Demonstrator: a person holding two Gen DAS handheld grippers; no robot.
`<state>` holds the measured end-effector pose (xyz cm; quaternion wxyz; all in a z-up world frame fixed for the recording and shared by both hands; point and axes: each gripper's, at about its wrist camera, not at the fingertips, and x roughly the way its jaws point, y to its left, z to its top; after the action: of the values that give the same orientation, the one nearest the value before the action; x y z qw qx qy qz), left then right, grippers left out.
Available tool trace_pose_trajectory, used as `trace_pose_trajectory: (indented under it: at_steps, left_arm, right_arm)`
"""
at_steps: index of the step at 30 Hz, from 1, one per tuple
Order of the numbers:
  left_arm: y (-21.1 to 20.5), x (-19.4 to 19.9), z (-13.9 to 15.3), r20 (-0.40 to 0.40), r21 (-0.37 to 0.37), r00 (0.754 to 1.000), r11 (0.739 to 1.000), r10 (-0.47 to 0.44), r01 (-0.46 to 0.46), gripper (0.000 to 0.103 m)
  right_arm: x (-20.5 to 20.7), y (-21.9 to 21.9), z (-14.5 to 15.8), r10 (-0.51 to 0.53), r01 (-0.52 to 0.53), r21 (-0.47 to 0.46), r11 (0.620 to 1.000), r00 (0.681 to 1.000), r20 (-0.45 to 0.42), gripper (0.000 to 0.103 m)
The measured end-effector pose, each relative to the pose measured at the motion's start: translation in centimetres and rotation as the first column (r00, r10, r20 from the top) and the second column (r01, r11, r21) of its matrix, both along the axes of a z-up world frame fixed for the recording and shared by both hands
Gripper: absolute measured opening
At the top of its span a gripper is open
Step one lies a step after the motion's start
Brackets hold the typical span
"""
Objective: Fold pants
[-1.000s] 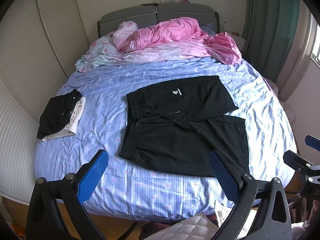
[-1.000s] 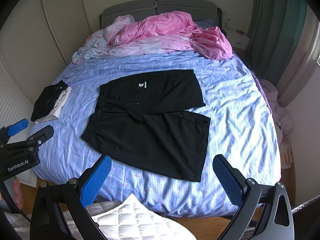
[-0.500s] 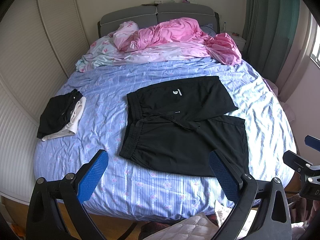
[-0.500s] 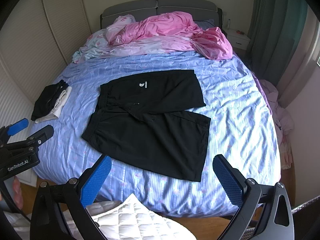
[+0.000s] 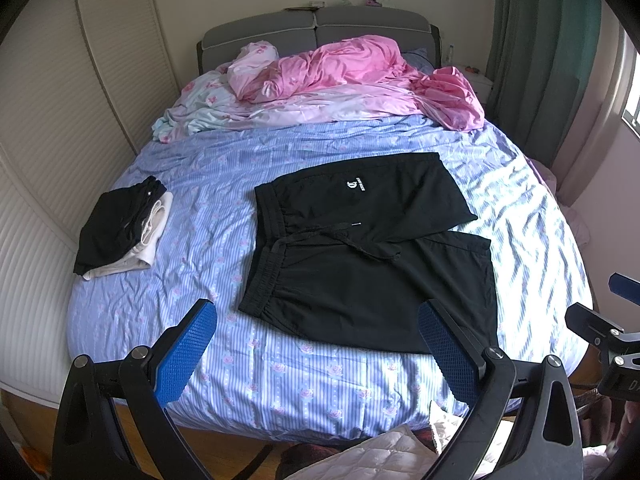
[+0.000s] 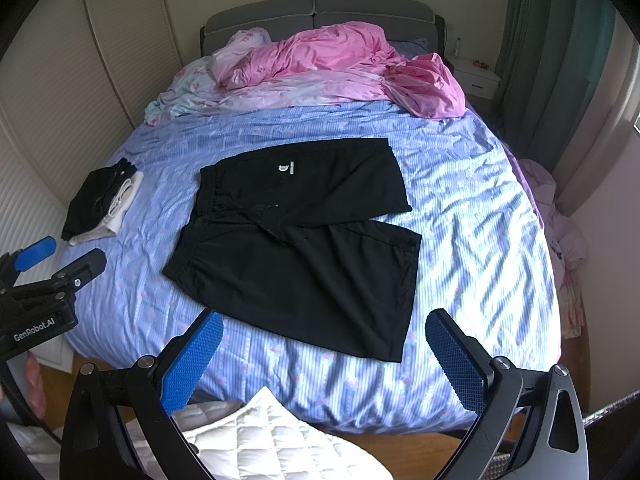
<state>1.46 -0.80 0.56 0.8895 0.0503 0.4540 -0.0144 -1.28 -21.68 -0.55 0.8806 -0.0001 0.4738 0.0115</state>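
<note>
Left gripper (image 5: 318, 344): held above the foot edge of the bed, aimed toward the headboard; blue pads spread wide, gripping nothing.
Right gripper (image 6: 320, 352): same pose, beside the left one; pads wide apart, nothing between them.
Black shorts (image 5: 368, 248): spread flat mid-bed on the blue striped sheet (image 5: 208, 184), waistband left, legs right, drawstring loose.
Folded clothes (image 5: 120, 228): small stack near left bed edge, well apart from shorts.
Pink duvet (image 5: 344, 72): bunched at headboard.
White quilted fabric (image 6: 276, 440): below the bed's foot edge, under the right gripper.

Both wrist cams at foot of bed (image 5: 280, 380), prob. well back, facing headboard (image 6: 320, 16).
</note>
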Motion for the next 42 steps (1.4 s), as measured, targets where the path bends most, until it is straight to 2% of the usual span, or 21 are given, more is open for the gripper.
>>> trace_pose_trajectory:
  at_steps: [8, 14, 21, 23, 25, 30, 37, 42]
  left_arm:
    - [0.2, 0.0, -0.4, -0.01, -0.003, 1.0, 1.0, 0.004, -0.004, 0.102]
    - [0.8, 0.4, -1.3, -0.054, -0.011, 0.998, 1.0, 0.02, -0.02, 0.102]
    - [3.6, 1.4, -3.1, -0.075, -0.004, 0.997, 1.0, 0.03, -0.03, 0.102]
    - [4.8, 2.1, -4.4, -0.089, -0.006, 0.995, 0.999, 0.038, -0.039, 0.102]
    - [6.1, 2.9, -6.3, -0.111, -0.049, 0.993, 0.998, 0.031, -0.036, 0.102]
    - [8.2, 4.8, -11.3, -0.165, -0.106, 0.986, 0.993, 0.038, -0.056, 0.101]
    - [10.4, 8.1, -18.5, -0.31, -0.207, 0.947, 0.966, 0.085, -0.154, 0.095]
    - [9.7, 10.4, -24.0, -0.359, -0.194, 0.927, 0.963, 0.107, -0.186, 0.09]
  right_arm:
    - [-0.4, 0.0, -0.4, 0.005, -0.005, -0.001, 1.0, 1.0, -0.011, 0.103]
    - [0.1, 0.2, -0.8, 0.002, -0.002, -0.002, 1.0, 0.999, -0.049, 0.103]
    - [1.6, 1.0, -2.9, -0.042, 0.043, 0.001, 0.999, 0.992, -0.116, 0.103]
    - [2.1, 1.5, -4.1, -0.062, 0.063, 0.009, 0.998, 0.989, -0.134, 0.103]
    - [2.5, 1.8, -5.6, -0.097, 0.1, 0.011, 0.995, 0.984, -0.15, 0.103]
    - [2.6, 2.3, -9.7, -0.208, 0.21, 0.0, 0.978, 0.972, -0.111, 0.103]
    - [3.3, 0.8, -17.5, -0.381, 0.393, 0.053, 0.918, 0.91, -0.163, 0.103]
    - [4.8, -0.9, -22.4, -0.454, 0.48, 0.082, 0.873, 0.864, -0.218, 0.102]
